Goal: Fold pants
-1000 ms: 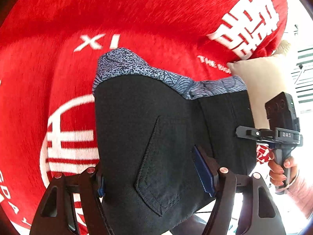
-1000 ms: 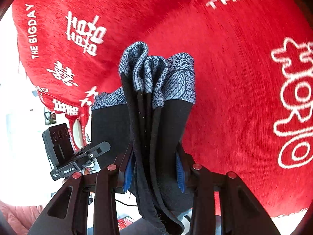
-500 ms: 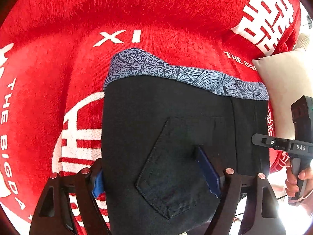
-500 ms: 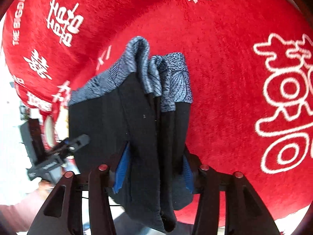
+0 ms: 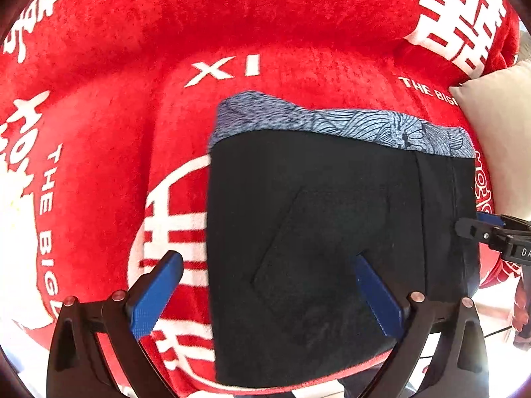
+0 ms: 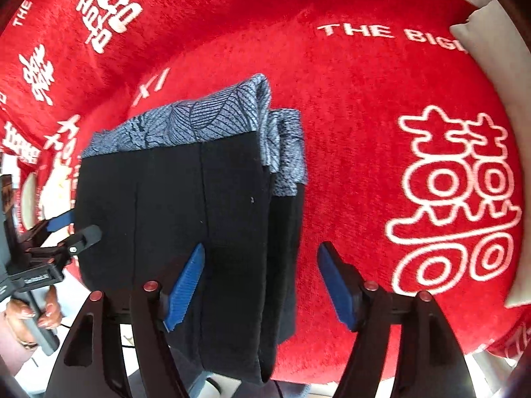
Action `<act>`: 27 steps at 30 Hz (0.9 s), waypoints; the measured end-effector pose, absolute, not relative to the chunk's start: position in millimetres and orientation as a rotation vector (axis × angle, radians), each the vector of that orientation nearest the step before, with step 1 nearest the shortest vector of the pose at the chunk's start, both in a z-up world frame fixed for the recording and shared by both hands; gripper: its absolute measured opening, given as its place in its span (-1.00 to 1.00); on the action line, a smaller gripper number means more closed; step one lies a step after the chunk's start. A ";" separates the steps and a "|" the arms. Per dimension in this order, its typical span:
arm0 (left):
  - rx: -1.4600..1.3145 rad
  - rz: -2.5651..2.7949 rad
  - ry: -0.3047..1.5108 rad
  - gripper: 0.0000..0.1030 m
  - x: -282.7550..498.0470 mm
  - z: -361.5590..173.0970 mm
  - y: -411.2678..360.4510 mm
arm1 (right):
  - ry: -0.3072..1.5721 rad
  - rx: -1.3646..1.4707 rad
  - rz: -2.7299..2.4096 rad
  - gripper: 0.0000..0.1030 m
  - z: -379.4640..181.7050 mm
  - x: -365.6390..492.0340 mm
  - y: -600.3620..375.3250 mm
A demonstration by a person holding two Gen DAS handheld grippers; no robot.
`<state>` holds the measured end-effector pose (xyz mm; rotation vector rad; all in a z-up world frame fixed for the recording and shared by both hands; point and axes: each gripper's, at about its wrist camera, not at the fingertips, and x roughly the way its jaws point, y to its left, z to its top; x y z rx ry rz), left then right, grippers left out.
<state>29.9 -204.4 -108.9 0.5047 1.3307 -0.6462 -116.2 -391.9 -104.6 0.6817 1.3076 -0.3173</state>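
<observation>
Folded black pants (image 5: 332,248) lay on the red blanket (image 5: 99,132); both tongs, left (image 5: 265,285) and right (image 6: 262,282), were opening around its edges, gripping nothing.

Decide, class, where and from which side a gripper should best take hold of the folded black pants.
Probably the stacked side edge of the black pants, approached from above: the layers lie together there, so one pinch gathers them all. The patterned waistband looks looser.

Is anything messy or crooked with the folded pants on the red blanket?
Mostly tidy. The black pants lie folded flat on the red blanket. One small oddity: at the stack's right edge in the right wrist view, the patterned blue trim of a lower layer pokes out past the top layer, so the edges don't quite line up.
</observation>
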 end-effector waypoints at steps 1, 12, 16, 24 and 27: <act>0.512 -0.631 1.337 1.00 30.7 -108.1 -201.8 | 1.331 0.642 -0.349 0.48 -100.5 -116.8 -390.7; 0.590 -0.532 1.361 1.00 12.2 -81.0 -185.3 | 1.410 0.449 -0.548 1.00 -52.9 -135.3 -382.7; 0.639 -0.532 1.335 1.00 -5.5 -65.7 -189.4 | 1.413 0.481 -0.517 1.00 -36.8 -137.4 -372.5; 0.645 -0.460 1.331 1.00 -35.9 -43.3 -203.2 | 1.412 0.516 -0.472 1.00 -15.8 -130.6 -357.4; 0.620 -0.415 1.331 1.00 -48.4 -36.3 -204.8 | 1.427 0.487 -0.432 1.00 -8.6 -131.3 -352.6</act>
